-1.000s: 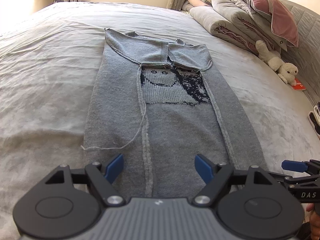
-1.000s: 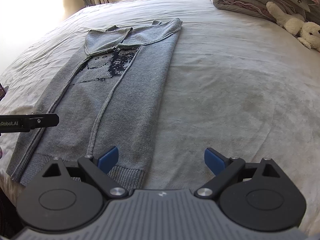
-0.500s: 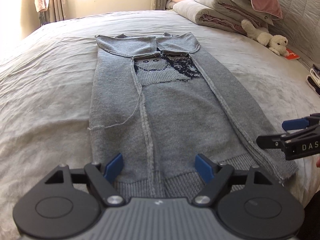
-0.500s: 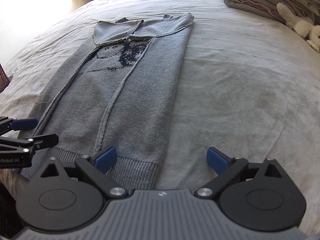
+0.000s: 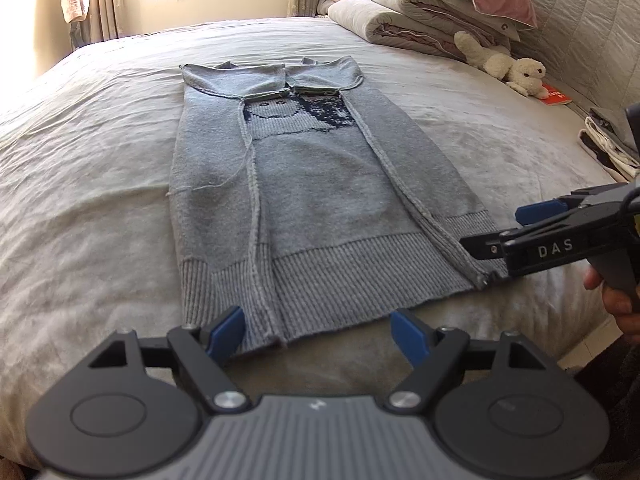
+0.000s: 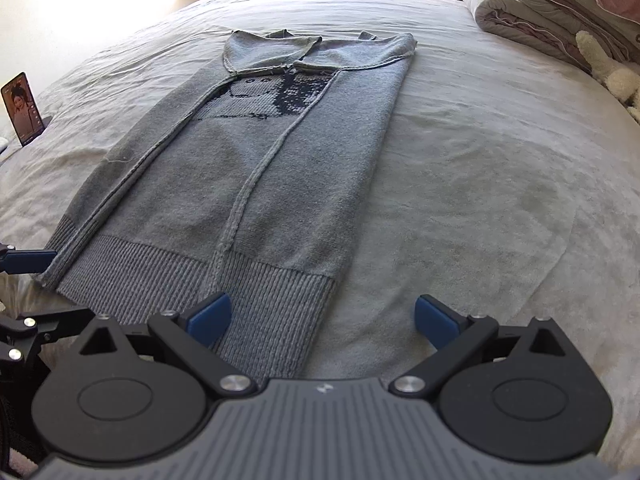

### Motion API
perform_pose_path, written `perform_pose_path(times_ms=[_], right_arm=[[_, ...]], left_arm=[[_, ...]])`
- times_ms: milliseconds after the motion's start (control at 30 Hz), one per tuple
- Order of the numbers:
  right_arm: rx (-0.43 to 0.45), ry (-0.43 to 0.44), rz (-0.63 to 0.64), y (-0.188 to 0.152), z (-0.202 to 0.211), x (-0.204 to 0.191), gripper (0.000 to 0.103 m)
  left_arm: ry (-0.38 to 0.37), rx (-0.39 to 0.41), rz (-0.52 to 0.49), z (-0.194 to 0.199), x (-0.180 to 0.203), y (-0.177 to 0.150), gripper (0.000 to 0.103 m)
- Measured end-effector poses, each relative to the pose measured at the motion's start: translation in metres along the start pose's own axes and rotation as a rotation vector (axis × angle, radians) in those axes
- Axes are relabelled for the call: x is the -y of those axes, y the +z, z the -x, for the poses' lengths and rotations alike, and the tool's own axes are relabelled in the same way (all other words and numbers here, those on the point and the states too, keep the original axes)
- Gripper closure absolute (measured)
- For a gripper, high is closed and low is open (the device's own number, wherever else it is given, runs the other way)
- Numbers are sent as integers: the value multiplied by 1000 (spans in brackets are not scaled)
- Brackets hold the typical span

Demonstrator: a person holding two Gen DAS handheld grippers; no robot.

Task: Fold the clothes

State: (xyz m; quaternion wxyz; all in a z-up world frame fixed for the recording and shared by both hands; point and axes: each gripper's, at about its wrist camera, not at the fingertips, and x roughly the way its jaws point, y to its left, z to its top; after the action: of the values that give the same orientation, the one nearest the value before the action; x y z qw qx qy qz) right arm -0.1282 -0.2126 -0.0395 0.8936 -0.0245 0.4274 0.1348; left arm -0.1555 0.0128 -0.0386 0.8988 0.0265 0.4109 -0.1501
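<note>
Nearest in the left wrist view, the left black two-finger gripper with blue pads (image 5: 318,334) is seen with its jaws set wide apart and nothing between the pads; the blue pads are held just over the near hem, and contact cannot be judged. In the right wrist view, the right black two-finger gripper with blue pads (image 6: 322,318) is likewise spread wide and empty, one pad over the ribbed hem and the other over bare sheet. In the left view the right gripper is also seen from the side, cut off at the frame's edge, with part of a hand (image 5: 618,304) on its handle. The grey knitted sweater with a dark blue face motif (image 5: 304,196) is laid flat, lengthwise, in the middle of the bed covered in a pale grey crumpled sheet (image 5: 88,184). Both sleeves are folded inward, raised seams are shown along the folds, and a loose thread is trailed off one side. The hem is coarsely ribbed; the body is finely knit. The motif is partly covered by the folded sleeves. Further off, rolled grey and pink quilted bedding (image 5: 416,12) and a cream plush toy animal (image 5: 500,64) are placed by the headboard. An upright phone with a lit screen (image 6: 22,108) is seen at the far left, its picture too small to read.
</note>
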Motion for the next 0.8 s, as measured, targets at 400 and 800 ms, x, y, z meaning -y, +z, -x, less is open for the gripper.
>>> perform_pose_path(times_ms=[400,800], right_arm=[[10,123,-71,6,19,16,3],[-86,353,-365,3,13,76,26]], left_arm=[[-158,16,126,31,-24,15,21],[-240,-95,564,-2,-133,17,35]])
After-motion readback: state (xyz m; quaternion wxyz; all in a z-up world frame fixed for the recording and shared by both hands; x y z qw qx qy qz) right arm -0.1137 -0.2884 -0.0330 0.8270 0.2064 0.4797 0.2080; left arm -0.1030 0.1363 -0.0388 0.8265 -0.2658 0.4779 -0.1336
